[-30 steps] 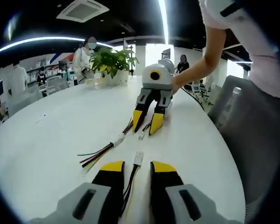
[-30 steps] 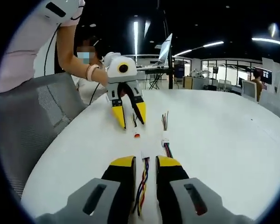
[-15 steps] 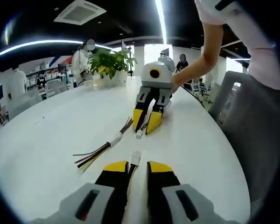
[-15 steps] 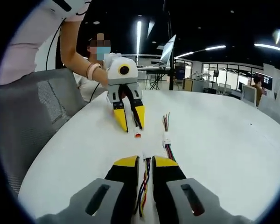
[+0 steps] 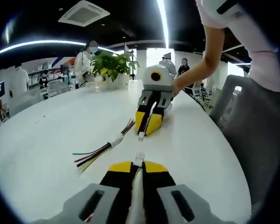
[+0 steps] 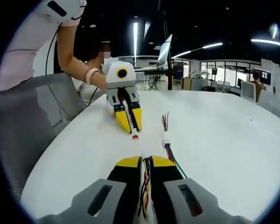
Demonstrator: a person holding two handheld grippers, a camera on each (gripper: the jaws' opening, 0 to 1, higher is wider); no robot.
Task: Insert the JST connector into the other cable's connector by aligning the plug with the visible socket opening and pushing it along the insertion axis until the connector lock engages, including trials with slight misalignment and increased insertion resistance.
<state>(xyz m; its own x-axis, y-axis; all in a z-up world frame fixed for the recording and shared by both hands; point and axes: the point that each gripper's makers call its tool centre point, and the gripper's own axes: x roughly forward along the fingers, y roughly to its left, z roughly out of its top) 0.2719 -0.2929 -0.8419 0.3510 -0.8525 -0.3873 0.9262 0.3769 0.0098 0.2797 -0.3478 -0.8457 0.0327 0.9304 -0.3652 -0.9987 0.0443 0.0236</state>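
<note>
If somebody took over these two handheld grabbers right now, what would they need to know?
Left gripper: shut on its cable, white connector poking out past the tips.
Right gripper: shut on the second cable; its connector faces the left one across the white table.
A third, spare cable lies loose beside them.
Done: both cables gripped, connectors roughly facing.
Left: close the gap, align, push until the lock engages.
</note>
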